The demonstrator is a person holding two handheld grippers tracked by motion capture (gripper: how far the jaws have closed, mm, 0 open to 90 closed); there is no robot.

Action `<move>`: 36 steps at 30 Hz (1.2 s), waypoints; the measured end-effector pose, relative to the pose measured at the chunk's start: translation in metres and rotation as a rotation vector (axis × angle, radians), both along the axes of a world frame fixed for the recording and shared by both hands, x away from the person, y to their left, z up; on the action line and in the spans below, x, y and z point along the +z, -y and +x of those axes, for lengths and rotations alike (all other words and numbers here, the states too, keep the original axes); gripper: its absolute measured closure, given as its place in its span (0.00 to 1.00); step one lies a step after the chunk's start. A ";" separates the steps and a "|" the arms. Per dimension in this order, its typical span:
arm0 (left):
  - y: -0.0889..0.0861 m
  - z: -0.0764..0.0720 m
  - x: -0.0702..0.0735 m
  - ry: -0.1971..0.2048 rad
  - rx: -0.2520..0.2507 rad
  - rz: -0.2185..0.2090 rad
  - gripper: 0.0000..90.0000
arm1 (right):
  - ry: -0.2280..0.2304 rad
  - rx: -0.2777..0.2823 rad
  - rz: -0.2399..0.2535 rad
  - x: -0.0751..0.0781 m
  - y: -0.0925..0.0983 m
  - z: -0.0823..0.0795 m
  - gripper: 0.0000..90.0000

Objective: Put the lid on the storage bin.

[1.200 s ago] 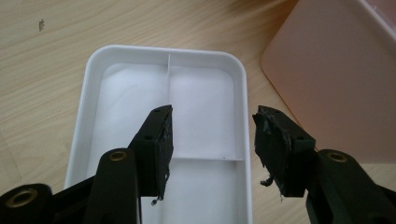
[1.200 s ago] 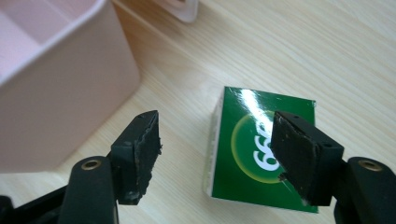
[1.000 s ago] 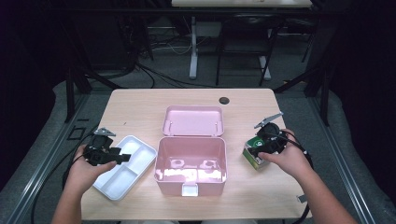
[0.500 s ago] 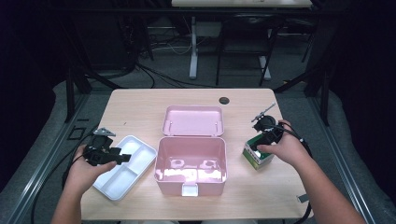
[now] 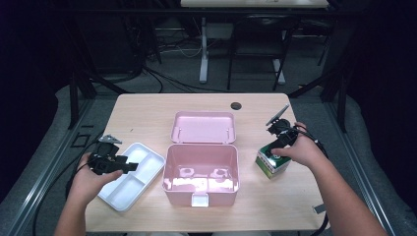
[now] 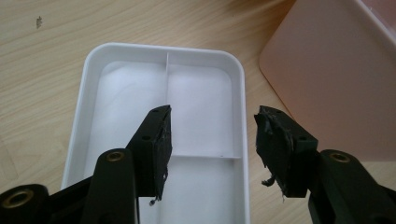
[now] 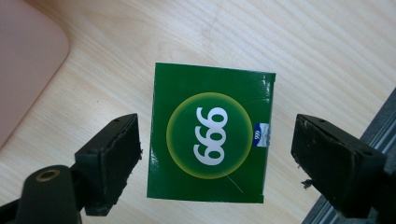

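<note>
A light wooden table (image 5: 147, 113) is seen from above, with an open pink box (image 5: 200, 172) at its centre, the lid laid back away from the person. A white divided tray (image 5: 133, 182) is set just left of the box, its long axis running diagonally across the table. A small green carton (image 5: 271, 163) printed with "999" is stood on the table to the right of the box, near the table's right edge; in the right gripper view its printed top (image 7: 210, 133) is turned up and its numerals are seen sideways. The right gripper (image 7: 215, 161) is held over the carton, its jaws having just been opening; the carton lies between them, clear of both pads. The left gripper (image 6: 212, 140) is held over the tray with its jaws parted and nothing gripped.
</note>
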State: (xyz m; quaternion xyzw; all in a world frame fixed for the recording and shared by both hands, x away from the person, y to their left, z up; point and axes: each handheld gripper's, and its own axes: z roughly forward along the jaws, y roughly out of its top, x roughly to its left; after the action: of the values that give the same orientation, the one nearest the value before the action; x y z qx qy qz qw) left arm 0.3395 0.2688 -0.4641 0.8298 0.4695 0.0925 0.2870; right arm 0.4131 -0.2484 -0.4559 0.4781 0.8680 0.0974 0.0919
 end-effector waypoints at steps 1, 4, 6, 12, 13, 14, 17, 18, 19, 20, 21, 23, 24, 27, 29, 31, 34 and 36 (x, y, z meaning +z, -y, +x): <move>0.000 0.000 0.000 -0.001 0.001 -0.001 0.51 | -0.017 -0.007 0.003 -0.001 0.000 0.001 0.17; -0.001 0.000 0.000 0.000 0.007 -0.004 0.51 | -0.031 -0.015 -0.008 -0.005 -0.001 0.003 0.16; -0.002 -0.001 0.001 0.002 0.010 -0.005 0.51 | -0.057 -0.009 0.007 -0.007 0.000 0.004 0.16; -0.002 0.000 -0.001 -0.004 0.013 0.000 0.51 | -0.084 -0.028 -0.006 -0.015 0.000 0.006 0.13; -0.002 0.000 -0.001 -0.004 0.014 -0.001 0.51 | -0.085 -0.029 -0.005 -0.017 0.000 0.007 0.12; -0.003 0.000 -0.001 -0.003 0.015 -0.001 0.51 | -0.090 -0.026 -0.010 -0.019 0.000 0.007 0.12; -0.003 0.000 -0.001 0.000 0.015 -0.003 0.51 | -0.097 -0.034 -0.017 -0.023 -0.001 0.008 0.12; -0.003 0.000 -0.001 0.000 0.015 -0.003 0.51 | -0.097 -0.034 -0.017 -0.023 -0.001 0.008 0.12; -0.003 0.000 -0.001 0.000 0.014 -0.003 0.51 | -0.107 -0.039 -0.022 -0.026 -0.002 0.009 0.12; -0.003 0.000 -0.001 0.001 0.014 -0.003 0.51 | -0.107 -0.039 -0.025 -0.026 -0.002 0.010 0.12; -0.003 0.000 -0.001 -0.001 0.015 -0.002 0.51 | -0.115 -0.038 -0.017 -0.027 -0.001 0.010 0.11; -0.003 0.000 -0.001 -0.001 0.014 -0.001 0.51 | -0.114 -0.043 -0.026 -0.027 -0.002 0.011 0.10; -0.003 0.000 -0.001 -0.002 0.014 -0.002 0.51 | -0.116 -0.044 -0.021 -0.027 -0.002 0.011 0.10; -0.002 0.000 -0.001 -0.003 0.014 -0.002 0.51 | -0.121 -0.047 -0.011 -0.027 -0.002 0.012 0.10; -0.002 0.000 -0.001 -0.003 0.013 0.000 0.51 | -0.126 -0.056 -0.006 -0.027 -0.001 0.012 0.10; -0.002 0.000 -0.001 -0.002 0.012 0.000 0.51 | -0.126 -0.054 -0.005 -0.027 -0.001 0.013 0.10; -0.002 0.001 -0.001 0.000 0.010 0.001 0.51 | -0.133 -0.058 0.001 -0.027 -0.001 0.013 0.08; -0.002 0.000 -0.002 0.000 0.013 0.001 0.51 | -0.131 -0.063 0.002 -0.027 -0.001 0.013 0.06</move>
State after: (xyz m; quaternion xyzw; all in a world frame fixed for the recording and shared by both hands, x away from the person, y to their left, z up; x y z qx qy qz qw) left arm 0.3399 0.2706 -0.4656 0.8269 0.4748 0.0943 0.2861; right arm 0.4265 -0.2475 -0.4833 0.5108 0.8565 0.0637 0.0375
